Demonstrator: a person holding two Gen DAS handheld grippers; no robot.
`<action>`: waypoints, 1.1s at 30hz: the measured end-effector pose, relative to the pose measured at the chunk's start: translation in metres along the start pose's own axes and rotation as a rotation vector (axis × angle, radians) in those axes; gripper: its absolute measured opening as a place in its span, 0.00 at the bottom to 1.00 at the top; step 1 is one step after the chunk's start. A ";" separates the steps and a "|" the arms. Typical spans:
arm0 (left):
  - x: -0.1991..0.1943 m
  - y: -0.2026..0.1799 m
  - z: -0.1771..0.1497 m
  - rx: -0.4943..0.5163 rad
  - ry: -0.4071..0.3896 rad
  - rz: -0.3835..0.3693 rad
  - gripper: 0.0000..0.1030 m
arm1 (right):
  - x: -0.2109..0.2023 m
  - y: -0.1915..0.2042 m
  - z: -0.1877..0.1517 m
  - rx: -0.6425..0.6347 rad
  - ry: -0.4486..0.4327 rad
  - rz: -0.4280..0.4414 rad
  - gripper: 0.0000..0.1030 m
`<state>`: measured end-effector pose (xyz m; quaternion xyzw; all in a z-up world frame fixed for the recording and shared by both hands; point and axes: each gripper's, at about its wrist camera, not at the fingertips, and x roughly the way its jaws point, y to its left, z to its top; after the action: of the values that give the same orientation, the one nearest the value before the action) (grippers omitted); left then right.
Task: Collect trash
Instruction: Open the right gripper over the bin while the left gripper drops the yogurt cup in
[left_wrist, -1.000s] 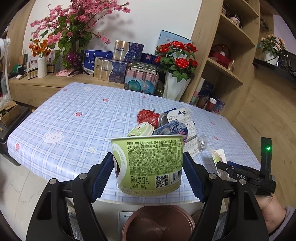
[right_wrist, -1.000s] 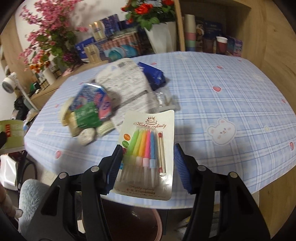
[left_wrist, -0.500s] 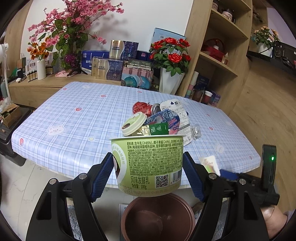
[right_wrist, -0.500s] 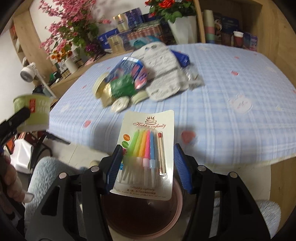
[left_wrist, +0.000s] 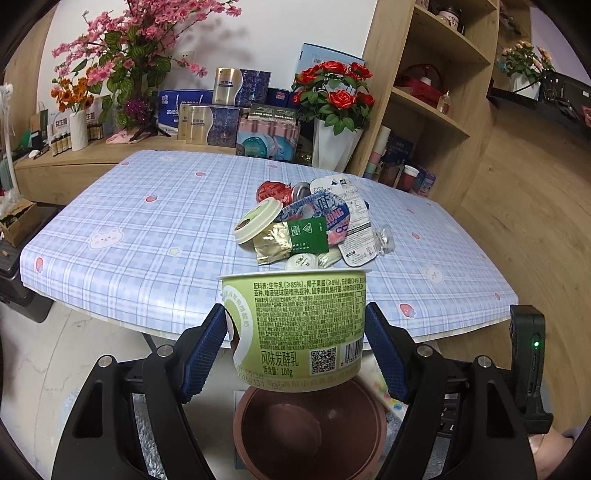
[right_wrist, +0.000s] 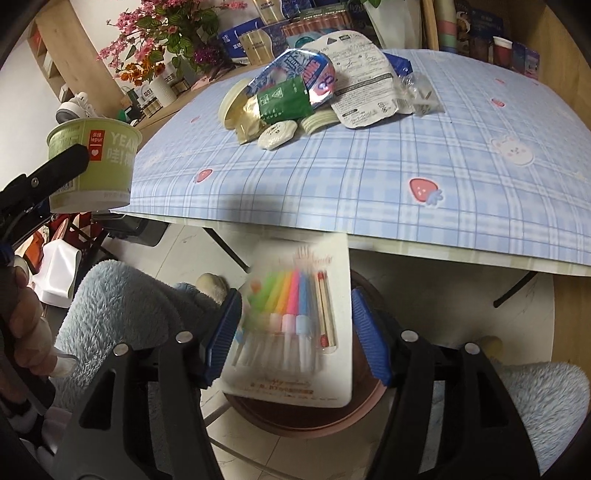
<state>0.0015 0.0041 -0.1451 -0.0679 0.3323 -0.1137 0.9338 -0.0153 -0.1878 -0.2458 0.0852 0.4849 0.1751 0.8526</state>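
beside the plaid-clothed table (left_wrist: 147, 236), left gripper (left_wrist: 295, 347) clamped on yogurt cup (left_wrist: 299, 325), right gripper (right_wrist: 295, 336) jaws opening around candle pack (right_wrist: 295, 325)

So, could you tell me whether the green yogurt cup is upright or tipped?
Upright: the yogurt cup sits rim-up, label level, between the left gripper's pads.

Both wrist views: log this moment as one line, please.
left gripper: shut on cup above bin | right gripper: opening, candle pack between jaws over bin | trash pile on table
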 end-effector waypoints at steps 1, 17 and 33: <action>0.001 0.000 -0.002 0.001 0.001 0.005 0.71 | -0.001 0.001 0.000 0.001 -0.004 0.000 0.66; 0.031 -0.017 -0.040 0.061 0.123 -0.030 0.72 | -0.023 -0.013 0.006 -0.022 -0.168 -0.298 0.91; 0.044 -0.018 -0.052 0.068 0.144 -0.029 0.91 | -0.023 -0.025 0.006 0.021 -0.189 -0.340 0.93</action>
<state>-0.0016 -0.0269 -0.2086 -0.0326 0.3936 -0.1433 0.9075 -0.0162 -0.2193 -0.2321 0.0271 0.4118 0.0145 0.9108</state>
